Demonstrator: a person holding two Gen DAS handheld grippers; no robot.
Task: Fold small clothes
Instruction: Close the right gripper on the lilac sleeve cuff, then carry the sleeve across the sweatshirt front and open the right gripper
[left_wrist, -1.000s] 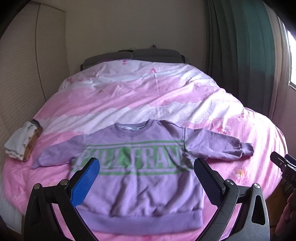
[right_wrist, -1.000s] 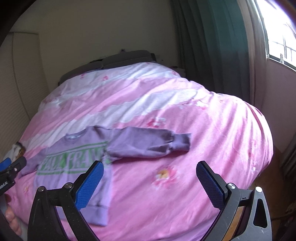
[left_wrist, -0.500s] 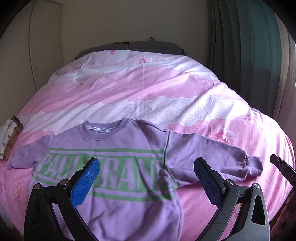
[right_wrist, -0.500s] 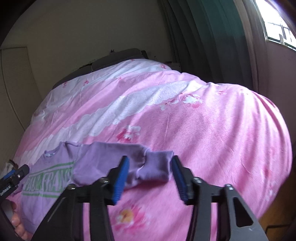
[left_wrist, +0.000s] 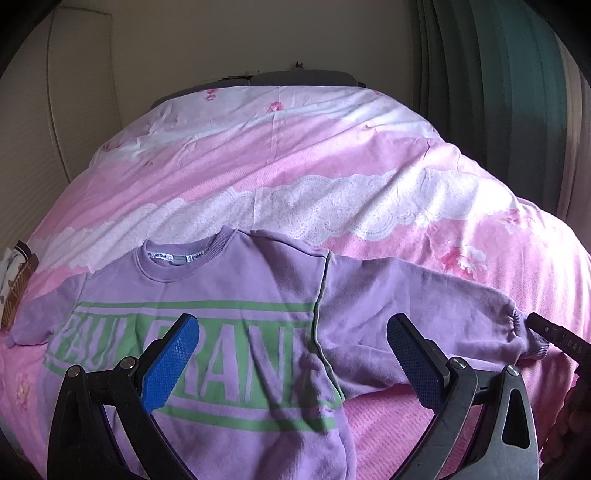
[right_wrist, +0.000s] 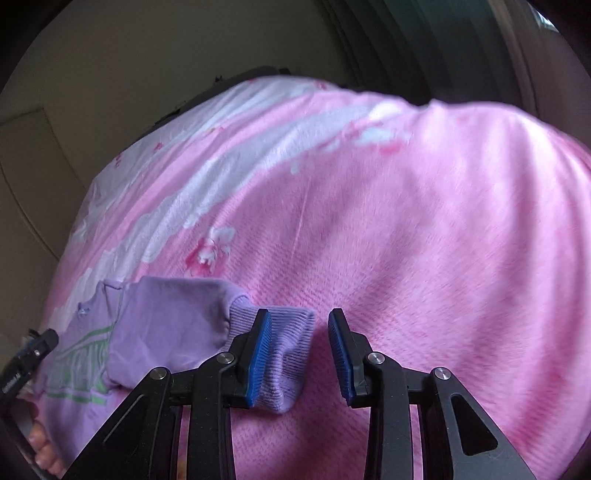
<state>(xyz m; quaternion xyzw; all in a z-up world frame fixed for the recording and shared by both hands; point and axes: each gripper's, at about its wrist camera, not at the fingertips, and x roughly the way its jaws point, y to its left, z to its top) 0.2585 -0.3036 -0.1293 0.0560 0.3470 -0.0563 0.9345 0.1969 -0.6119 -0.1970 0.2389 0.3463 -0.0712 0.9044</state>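
A purple sweatshirt (left_wrist: 207, 332) lies face up on the pink bed (left_wrist: 332, 155), close to its near edge, with the collar toward the headboard and the green print showing. Its right sleeve (left_wrist: 417, 310) stretches out flat toward the bed's right edge and ends in a ribbed cuff (right_wrist: 286, 354).

The right gripper (right_wrist: 299, 358) sits low at that cuff. Its jaws are parted and nothing is clamped: the cuff lies in the gap against the left pad, and the right pad stands apart from it over bare quilt. The left gripper (left_wrist: 291, 363) hovers spread wide above the sweatshirt's chest and holds nothing.

The step in hand is probably a pinch on the cuff so the sleeve can fold across the body. The risks:

- The cuff sits off-centre in the gap. If the jaws close as they stand, they may catch only its edge, and the ribbing could slip out once the sleeve is lifted.
- The pads are very near the soft, textured quilt. A low pinch could take up bedding along with the cuff and drag it.
- Nothing pins the body. A pull on the sleeve could shift or wrinkle the whole sweatshirt, since the left gripper is not pressing on it.
- The hem lies near the bed's edge, so a tug toward the person might slide it off.
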